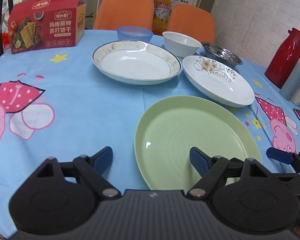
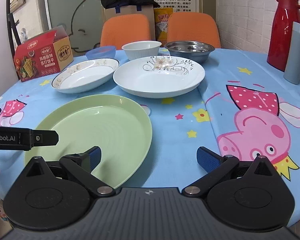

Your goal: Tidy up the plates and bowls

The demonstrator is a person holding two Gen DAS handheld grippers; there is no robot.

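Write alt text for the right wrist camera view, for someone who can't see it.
An open right gripper hovers low over a blue cartoon tablecloth, its left finger above a green plate. Behind sit two white plates, one floral and one gold-rimmed, then three bowls.

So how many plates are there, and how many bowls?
Plates: 3 – green plate, flower plate, gold-rimmed plate
Bowls: 3 – white bowl, blue bowl, metal bowl
Total: 6
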